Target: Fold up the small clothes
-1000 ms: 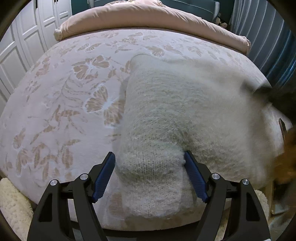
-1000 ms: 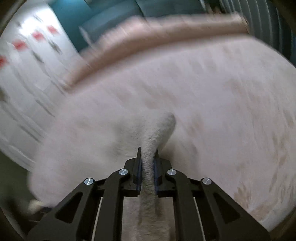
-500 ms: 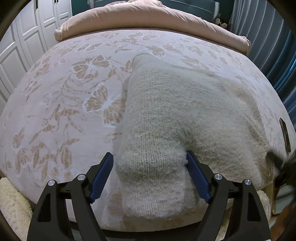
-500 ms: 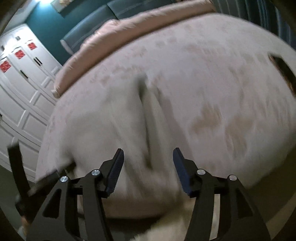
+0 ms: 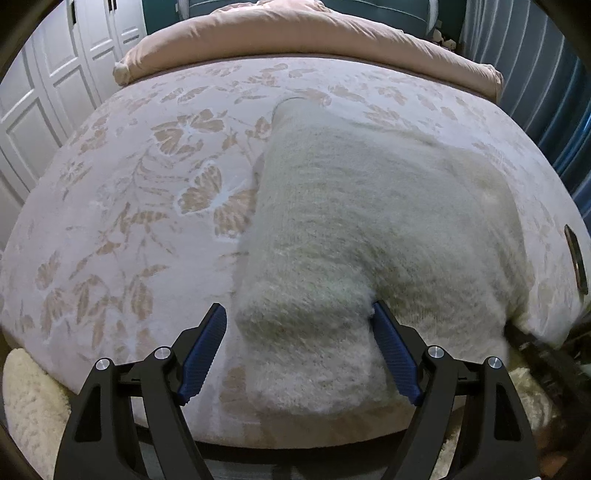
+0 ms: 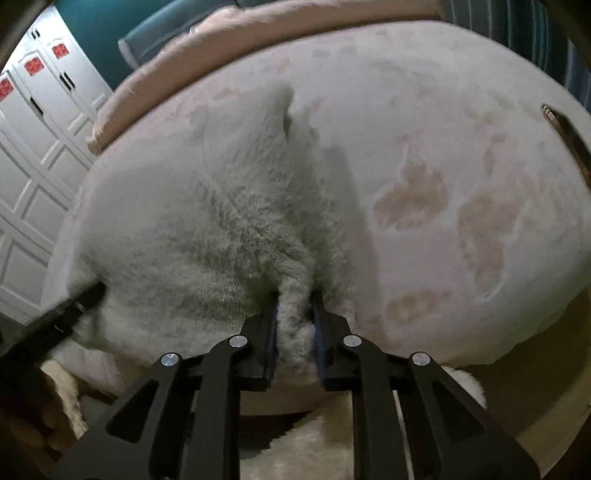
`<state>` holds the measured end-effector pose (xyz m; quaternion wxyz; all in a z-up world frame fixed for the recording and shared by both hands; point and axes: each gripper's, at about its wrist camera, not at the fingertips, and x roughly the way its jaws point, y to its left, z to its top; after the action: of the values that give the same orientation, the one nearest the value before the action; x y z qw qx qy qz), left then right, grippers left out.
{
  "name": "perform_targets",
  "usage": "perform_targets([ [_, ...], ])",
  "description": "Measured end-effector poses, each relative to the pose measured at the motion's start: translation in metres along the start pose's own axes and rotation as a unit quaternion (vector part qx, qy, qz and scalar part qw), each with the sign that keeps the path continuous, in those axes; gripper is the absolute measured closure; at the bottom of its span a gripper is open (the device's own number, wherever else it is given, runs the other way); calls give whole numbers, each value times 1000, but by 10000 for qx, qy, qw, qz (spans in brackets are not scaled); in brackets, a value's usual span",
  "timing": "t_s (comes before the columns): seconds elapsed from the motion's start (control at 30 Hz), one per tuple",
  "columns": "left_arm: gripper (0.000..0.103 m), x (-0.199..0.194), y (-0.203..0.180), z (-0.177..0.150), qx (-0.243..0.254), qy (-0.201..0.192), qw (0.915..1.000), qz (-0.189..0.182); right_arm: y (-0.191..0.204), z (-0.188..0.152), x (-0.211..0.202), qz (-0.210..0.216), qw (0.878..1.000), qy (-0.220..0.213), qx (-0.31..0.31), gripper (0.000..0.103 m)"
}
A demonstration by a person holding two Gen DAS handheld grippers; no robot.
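A cream fuzzy knit sweater (image 5: 369,221) lies on the bed, one sleeve folded over its body. My left gripper (image 5: 299,325) is open, its blue pads on either side of the sweater's near left corner at the bed's front edge. In the right wrist view the sweater (image 6: 207,221) fills the left half. My right gripper (image 6: 293,310) is shut on a bunched ridge of the sweater's near right edge. The right gripper's arm shows dark at the sweater's right corner in the left wrist view (image 5: 532,343).
The bed has a pale cover with tan butterfly and leaf print (image 5: 129,206). A pink duvet roll (image 5: 295,33) lies along the far side. A dark phone (image 5: 575,258) rests near the right edge. White wardrobe doors (image 5: 44,92) stand left. A cream rug (image 5: 29,406) lies below.
My right gripper let go of a sleeve, opened, moved to the sweater's near right edge and closed on it. The left gripper stayed open around the near left corner.
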<state>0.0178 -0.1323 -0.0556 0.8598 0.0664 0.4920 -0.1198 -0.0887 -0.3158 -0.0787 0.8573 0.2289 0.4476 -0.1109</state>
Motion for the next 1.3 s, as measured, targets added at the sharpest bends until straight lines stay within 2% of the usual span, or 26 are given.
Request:
perform_targets([
  [0.07, 24, -3, -1, -1, 68, -16, 10000, 30, 6, 2, -12, -111, 9997, -218, -35, 80],
  [0.13, 24, -7, 0, -1, -3, -3, 10000, -17, 8, 0, -19, -73, 9993, -347, 82, 66],
  [0.17, 24, -9, 1, -1, -22, -13, 10000, -31, 7, 0, -21, -19, 9991, -404, 140, 57],
  [0.23, 25, -12, 1, 0, -8, -27, 10000, -32, 3, 2, -25, 117, 9976, -605, 325, 29],
  [0.33, 25, -18, 2, 4, -49, -38, 9999, -88, -1, 11, -24, 162, 9971, -617, 418, 27],
  [0.53, 23, -23, 5, 23, -183, -160, 9996, -151, -5, 24, -4, 227, 9980, -339, 484, 23],
  [0.7, 23, -10, 7, 39, -204, -192, 9996, -76, -3, 29, 19, 287, 9984, -143, 458, 21],
  [0.77, 22, 0, 7, 42, -222, -136, 9997, -31, 0, 30, 26, 362, 9983, -108, 452, 17],
  [0.97, 14, 20, 9, 43, -187, -69, 9998, 12, 0, 31, 41, 596, 9971, -86, 461, 10],
  [1.13, 5, 31, 11, 42, -269, -66, 9996, 14, -1, 31, 44, 689, 9966, -120, 440, 8],
  [1.3, 5, 39, 14, 41, -358, -93, 9992, -120, 0, 32, 46, 753, 9961, -206, 417, 7],
])
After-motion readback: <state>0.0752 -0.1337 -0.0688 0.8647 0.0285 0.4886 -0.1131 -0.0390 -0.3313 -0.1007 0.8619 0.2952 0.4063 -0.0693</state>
